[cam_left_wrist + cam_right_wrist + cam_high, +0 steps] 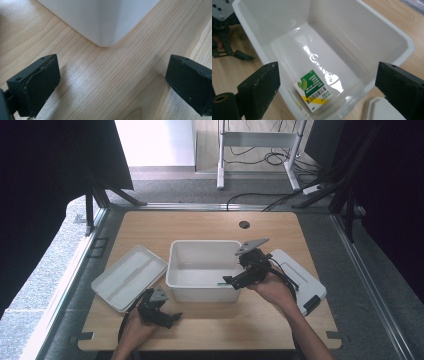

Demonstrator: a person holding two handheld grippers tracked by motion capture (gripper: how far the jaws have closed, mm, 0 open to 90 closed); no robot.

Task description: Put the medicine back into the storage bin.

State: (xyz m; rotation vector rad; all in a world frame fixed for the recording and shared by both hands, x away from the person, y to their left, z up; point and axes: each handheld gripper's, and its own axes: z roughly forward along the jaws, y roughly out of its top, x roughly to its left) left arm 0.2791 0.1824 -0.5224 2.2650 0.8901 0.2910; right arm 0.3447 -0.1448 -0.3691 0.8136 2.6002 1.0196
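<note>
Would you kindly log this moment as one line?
right gripper: open above bin | small green box: lying in bin | left gripper: open, empty, over table

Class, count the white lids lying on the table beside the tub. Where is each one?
2. One lid lies left of the white tub; the other lid lies to its right, partly hidden behind the right gripper and hand.

White plastic, pale wood, black claws

We see a glossy white bin (202, 265) on a light wood-grain tabletop (200, 225), and in it a small box (313, 90) printed green at the top with pale leaf marks, white in the middle and a yellow band near the bottom. A white lid (128, 276) and a white tray (299, 279) with a black clip flank it. Our left claw (170, 318) and right claw (231, 281) are matte black with grey top plates.
</note>
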